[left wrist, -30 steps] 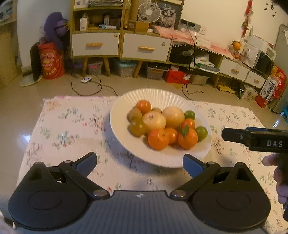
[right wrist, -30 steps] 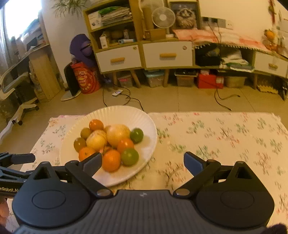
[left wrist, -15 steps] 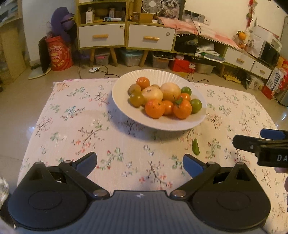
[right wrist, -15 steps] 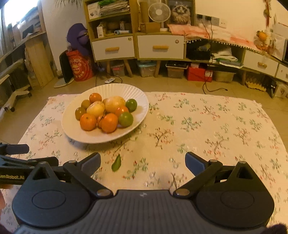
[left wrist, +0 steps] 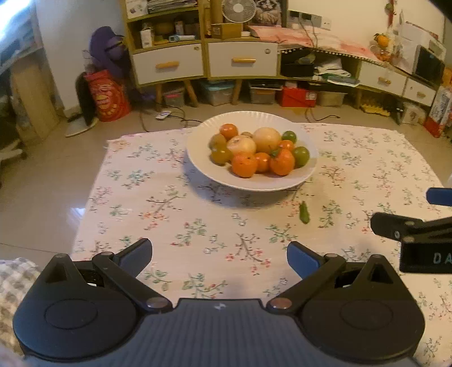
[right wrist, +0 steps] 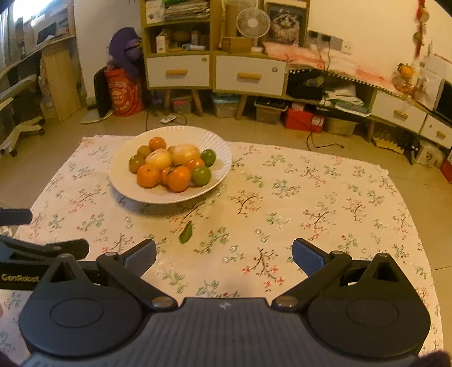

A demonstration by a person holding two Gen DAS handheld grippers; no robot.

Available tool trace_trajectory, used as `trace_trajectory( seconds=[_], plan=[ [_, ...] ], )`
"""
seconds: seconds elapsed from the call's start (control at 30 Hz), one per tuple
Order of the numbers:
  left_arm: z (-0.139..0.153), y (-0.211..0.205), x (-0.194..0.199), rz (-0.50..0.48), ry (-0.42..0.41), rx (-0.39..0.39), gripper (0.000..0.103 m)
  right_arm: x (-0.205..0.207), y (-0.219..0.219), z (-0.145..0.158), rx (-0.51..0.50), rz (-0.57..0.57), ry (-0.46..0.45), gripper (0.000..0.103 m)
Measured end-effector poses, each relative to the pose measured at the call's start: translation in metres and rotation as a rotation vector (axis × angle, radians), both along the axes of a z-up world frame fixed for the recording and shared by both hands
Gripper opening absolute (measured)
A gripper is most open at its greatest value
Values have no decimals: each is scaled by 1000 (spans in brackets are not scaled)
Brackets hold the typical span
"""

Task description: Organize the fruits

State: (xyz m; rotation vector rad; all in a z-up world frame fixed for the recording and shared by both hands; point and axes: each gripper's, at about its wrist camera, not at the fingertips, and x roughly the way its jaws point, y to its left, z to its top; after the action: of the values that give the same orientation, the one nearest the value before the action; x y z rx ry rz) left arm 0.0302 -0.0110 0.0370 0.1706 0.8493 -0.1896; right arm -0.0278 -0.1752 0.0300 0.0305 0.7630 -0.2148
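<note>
Low worktop (left wrist: 175, 203) w/ floral cloth, largest thing in view, mostly bare. On its far part, nearer the left edge: white fluted plate (left wrist: 197, 158) heaped w/ all visible fruits (left wrist: 258, 153) — several orange mandarins, two pale round ones, a few green and olive ones, touching each other in one pile. No fruit seen loose on the cloth, so task judged done or nearly so; sorting by kind not evident, can't tell if wanted. Only stray bit: small green leaf (left wrist: 304, 213) on the cloth just in front of the plate, apart from it. Left claw (left wrist: 219, 258) spread wide, nothing between pads, above near part of worktop, well apart from plate. Right claw (right wrist: 224, 255) likewise wide, jaws just been opening, nothing between them, nothing held. Each claw shows at edge of the other's view, side by side. Nothing blocking path to plate. Beyond: tiled floor, wooden cabinet w/ white drawers (right wrist: 214, 73), small fan (right wrist: 253, 22) on top, red bag (right wrist: 123, 93), storage boxes under cabinet, cables on floor.
</note>
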Motion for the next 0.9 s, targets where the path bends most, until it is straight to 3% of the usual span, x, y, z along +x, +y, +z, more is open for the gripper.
trace_trajectory(
  seconds=[0.2, 0.9],
  plan=[
    [4, 2, 3, 31, 12, -1, 90, 5, -1, 0, 15, -8, 50, 103],
    [4, -4, 2, 29, 20, 33, 90, 8, 7, 1, -16, 3, 58, 103]
  ],
)
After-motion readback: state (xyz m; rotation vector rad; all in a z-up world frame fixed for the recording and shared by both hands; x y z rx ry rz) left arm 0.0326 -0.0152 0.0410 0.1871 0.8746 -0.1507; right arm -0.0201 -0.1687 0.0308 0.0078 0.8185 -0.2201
